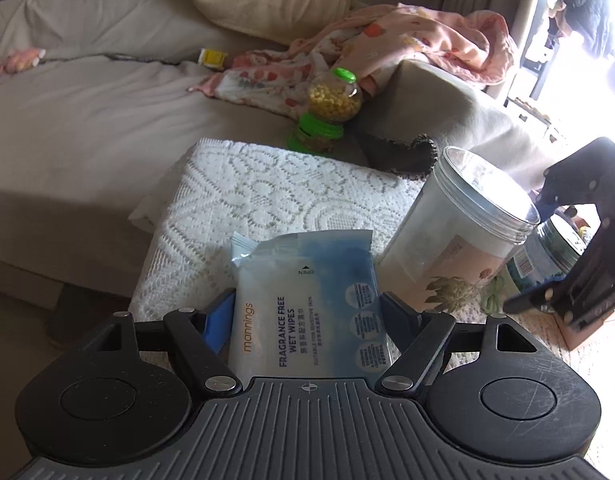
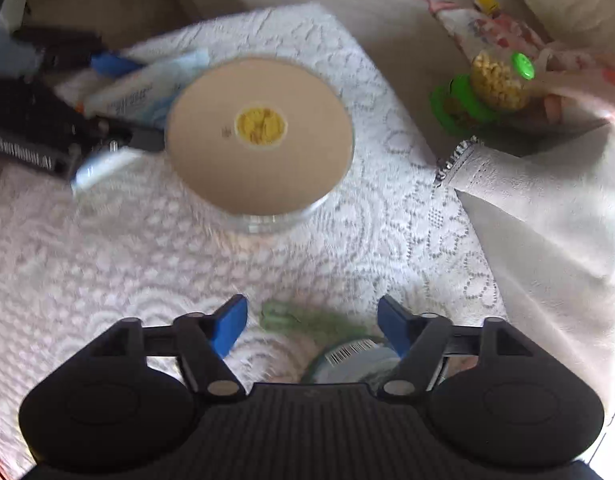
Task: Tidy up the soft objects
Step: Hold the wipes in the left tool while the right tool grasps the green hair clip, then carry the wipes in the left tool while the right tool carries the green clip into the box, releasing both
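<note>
Left hand-held gripper [image 1: 307,312] closed on one pack of wet wipes [image 1: 307,304], blue fingers [image 1: 219,320] pressing its two long sides, pack lifted just above the lace-covered counter [image 1: 267,184]. Right hand-held gripper [image 2: 311,320] spread wide, gripping nothing; one small jar [image 2: 347,356] beneath and between its fingers, perhaps touching the right one, though blur hides contact. One large clear jar [image 1: 459,232] upright just right of the wipes. Two green-capped toy bottles [image 1: 331,112] on the sofa [image 1: 87,128], beside one pink blanket [image 1: 407,44].
</note>
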A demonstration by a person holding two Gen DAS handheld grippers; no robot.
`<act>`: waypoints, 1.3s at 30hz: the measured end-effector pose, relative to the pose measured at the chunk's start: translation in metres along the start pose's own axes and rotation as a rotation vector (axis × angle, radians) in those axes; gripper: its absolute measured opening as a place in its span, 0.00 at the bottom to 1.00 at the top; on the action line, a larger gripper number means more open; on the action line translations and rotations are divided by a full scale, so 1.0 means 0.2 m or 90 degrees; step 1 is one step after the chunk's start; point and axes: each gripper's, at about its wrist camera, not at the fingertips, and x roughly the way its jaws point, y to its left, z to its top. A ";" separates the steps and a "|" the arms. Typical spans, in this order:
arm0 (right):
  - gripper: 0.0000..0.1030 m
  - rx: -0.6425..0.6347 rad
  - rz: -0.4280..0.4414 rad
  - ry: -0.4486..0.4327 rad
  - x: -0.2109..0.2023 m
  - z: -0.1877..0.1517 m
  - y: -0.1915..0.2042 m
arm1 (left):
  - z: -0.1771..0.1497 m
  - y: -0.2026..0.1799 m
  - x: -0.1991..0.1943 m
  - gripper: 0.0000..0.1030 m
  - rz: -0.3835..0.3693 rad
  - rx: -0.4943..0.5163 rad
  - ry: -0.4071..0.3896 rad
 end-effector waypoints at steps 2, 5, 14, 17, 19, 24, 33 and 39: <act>0.71 -0.050 -0.011 0.041 0.06 0.00 0.05 | -0.02 0.00 0.00 0.79 0.001 0.002 -0.013; 0.74 -0.105 -0.023 0.071 0.12 0.01 0.07 | -0.06 -0.01 -0.02 0.79 0.002 0.021 -0.040; 0.64 0.061 -0.019 0.034 0.12 0.10 -0.20 | -0.08 -0.03 -0.01 0.79 0.014 0.031 -0.051; 0.64 0.163 0.067 0.052 0.13 0.08 -0.31 | -0.08 -0.01 -0.02 0.79 0.008 0.023 -0.055; 0.64 0.165 0.083 0.058 0.14 0.06 -0.28 | -0.08 0.00 -0.02 0.79 0.003 0.017 -0.056; 0.56 0.143 0.080 0.045 0.16 0.05 -0.21 | -0.08 0.00 -0.02 0.79 0.003 0.015 -0.057; 0.22 0.150 0.069 -0.004 0.00 0.00 -0.06 | 0.01 0.03 -0.02 0.78 0.000 -0.024 -0.015; 0.22 0.156 0.063 -0.060 -0.23 -0.10 -0.08 | 0.20 -0.07 -0.16 0.78 0.032 0.014 -0.043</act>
